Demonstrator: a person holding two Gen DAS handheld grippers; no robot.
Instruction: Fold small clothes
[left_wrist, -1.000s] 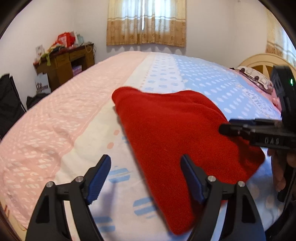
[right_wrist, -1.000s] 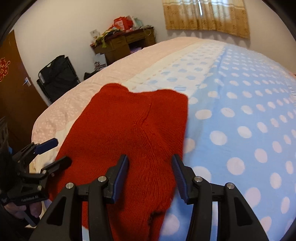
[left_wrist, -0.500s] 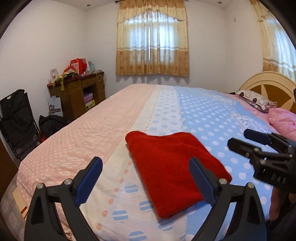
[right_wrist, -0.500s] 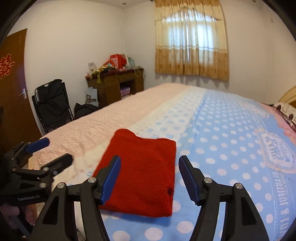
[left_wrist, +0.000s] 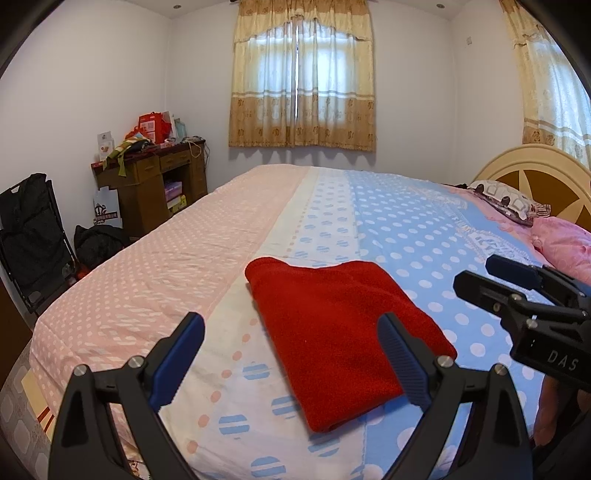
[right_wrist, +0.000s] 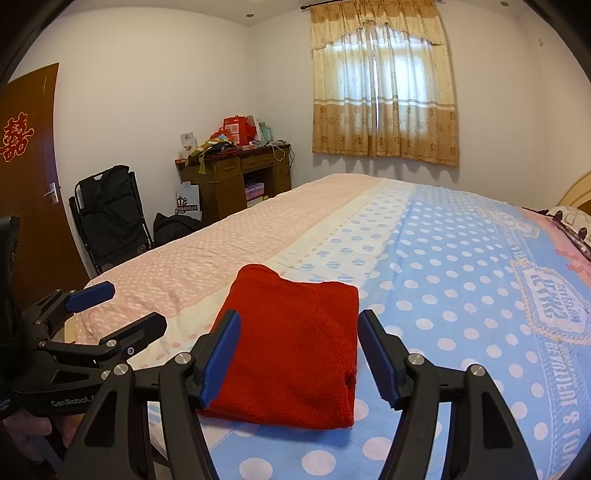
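Lying folded into a compact rectangle, the red knitted garment (left_wrist: 343, 332) is resting flat on the bed (left_wrist: 177, 266), near its close edge, across the cream stripe and the blue dotted part of the cover. Both grippers are now sitting back from it and higher than a second ago, when they were low over the cloth with the right one straddling its near end. The left gripper (left_wrist: 291, 363) is standing released, its fingers having just been opening, with nothing between them; the right gripper (right_wrist: 299, 356) is likewise let go, its fingers having just been widening, empty and clear of the knit. Judging by the tidy shape, this piece's fold is looking finished. Both tools are pointing gently downward toward the garment, side by side, each one showing at the edge of the other's view.
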